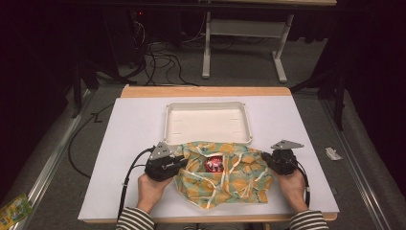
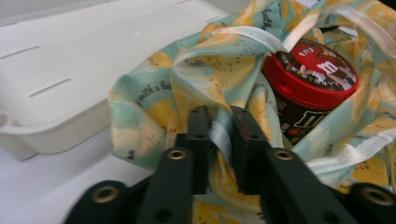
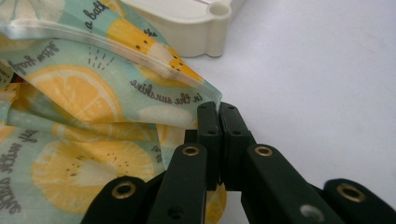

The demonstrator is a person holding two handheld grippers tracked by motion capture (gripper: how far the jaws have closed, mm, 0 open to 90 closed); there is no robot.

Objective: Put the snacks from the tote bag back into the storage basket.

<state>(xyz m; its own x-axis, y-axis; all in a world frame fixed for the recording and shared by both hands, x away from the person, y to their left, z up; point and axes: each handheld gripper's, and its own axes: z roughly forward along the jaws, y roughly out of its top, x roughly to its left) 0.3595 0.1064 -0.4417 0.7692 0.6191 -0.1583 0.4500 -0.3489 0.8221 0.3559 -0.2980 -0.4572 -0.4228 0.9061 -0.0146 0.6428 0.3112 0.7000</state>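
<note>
I saw a lemon-print bag (image 1: pixel 225 177) in teal and yellow with white trim, lying crumpled and open on the table just in front of the white tray (image 1: pixel 208 122), its far edge touching the tray's near rim. Inside it stood a dark candy tub with a red lid (image 2: pixel 312 70), tilted a little, cloth bunched around it.

Both sleeves (image 1: pixel 135 218) are striped black and white. Each hand carries black tongs: the left tongs (image 2: pixel 219 122) and right tongs (image 3: pixel 218 113) have flat black jaws on arms set with brass-ringed screws. A grey three-cornered plate (image 1: pixel 161 150) tops each, and a black cable (image 1: pixel 125 184) trails toward the near edge.
</note>
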